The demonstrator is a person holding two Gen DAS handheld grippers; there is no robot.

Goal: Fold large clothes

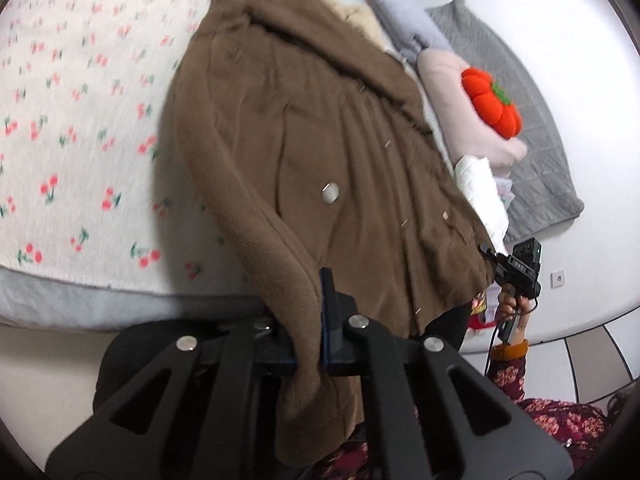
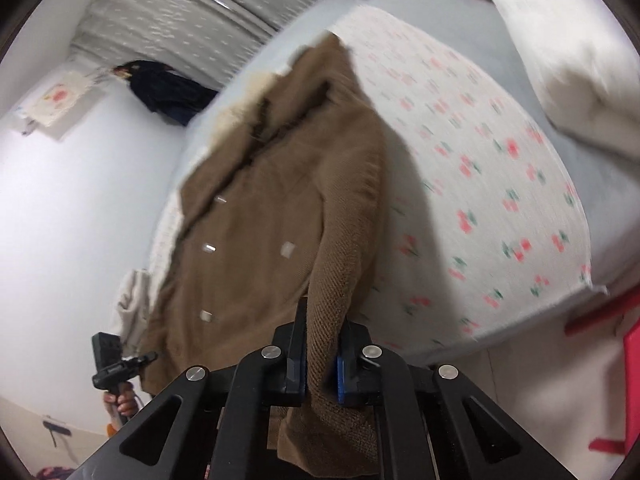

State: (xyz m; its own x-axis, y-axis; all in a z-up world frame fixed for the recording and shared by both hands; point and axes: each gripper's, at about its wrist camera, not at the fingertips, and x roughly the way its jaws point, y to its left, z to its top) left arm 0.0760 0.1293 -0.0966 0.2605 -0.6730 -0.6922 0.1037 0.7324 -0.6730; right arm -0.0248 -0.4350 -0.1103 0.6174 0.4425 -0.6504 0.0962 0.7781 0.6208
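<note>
Left wrist view shows my left gripper (image 1: 308,320) clamped on the brown coat (image 1: 320,140) by 1 hem corner; my right gripper (image 2: 322,356) pinches the other. The coat hangs from both, its top trailing on the cherry-print bed (image 1: 80,120). I judge I'm at the lifting step; next I must carry it level and lay it flat.

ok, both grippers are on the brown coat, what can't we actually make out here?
- Left wrist view: brown coat hem drops behind the left gripper, cut off.
- Right wrist view: hem hidden behind the right gripper; cherry-print blanket motion-blurred.
- Both views: bed under the coat is covered.
- Left wrist view: the right gripper's fingertips are behind the coat edge.
</note>
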